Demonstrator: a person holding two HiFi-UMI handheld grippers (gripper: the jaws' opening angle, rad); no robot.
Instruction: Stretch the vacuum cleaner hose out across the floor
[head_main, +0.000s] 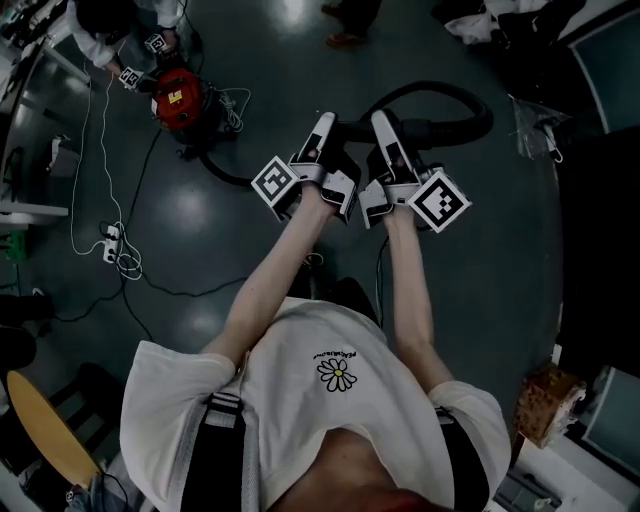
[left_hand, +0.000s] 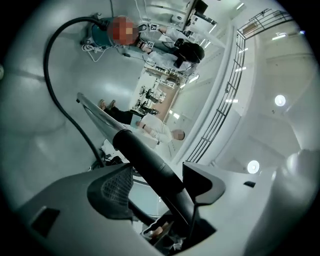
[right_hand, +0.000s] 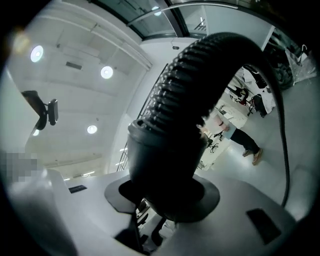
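The black vacuum hose loops off the floor in front of me, and a thinner stretch runs back toward the red vacuum cleaner. My left gripper is closed around the hose's smooth black tube, which passes slantwise between the jaws against the right pad. Just to its right, my right gripper is shut on the hose's thick cuff. From that cuff the ribbed hose arches up and over to the right.
Another person crouches by the vacuum cleaner at the far left. A white cable and power strip lie on the floor on the left. Someone's shoes show at the top. A wooden seat is near left; boxes and clutter line the right.
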